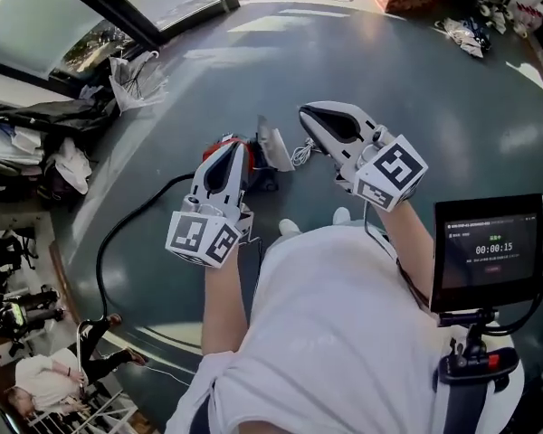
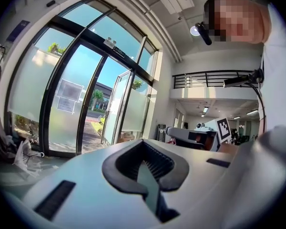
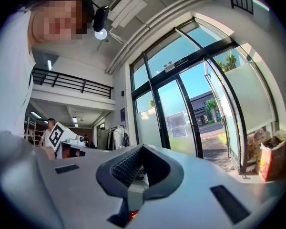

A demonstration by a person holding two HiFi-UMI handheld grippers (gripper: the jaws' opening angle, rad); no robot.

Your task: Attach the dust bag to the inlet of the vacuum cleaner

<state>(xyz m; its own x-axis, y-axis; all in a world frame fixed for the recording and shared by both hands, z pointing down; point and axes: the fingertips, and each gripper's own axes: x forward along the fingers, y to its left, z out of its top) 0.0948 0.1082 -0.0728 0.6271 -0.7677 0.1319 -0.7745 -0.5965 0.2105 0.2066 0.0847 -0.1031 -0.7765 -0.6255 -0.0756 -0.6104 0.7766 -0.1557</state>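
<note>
Left hand-held gripper (image 1: 235,150) and right hand-held gripper (image 1: 309,116) both pressed together, empty, above vacuum cleaner (image 1: 264,181); dust bag (image 1: 273,143) beside it.

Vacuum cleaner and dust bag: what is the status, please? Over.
Left gripper and right gripper shut, empty. Dust bag beside vacuum cleaner, attachment unclear. Left gripper hides part of the vacuum cleaner from the head view.

Glass doors (image 2: 81,104), plastic bag (image 1: 134,80), timer screen (image 1: 489,253)
</note>
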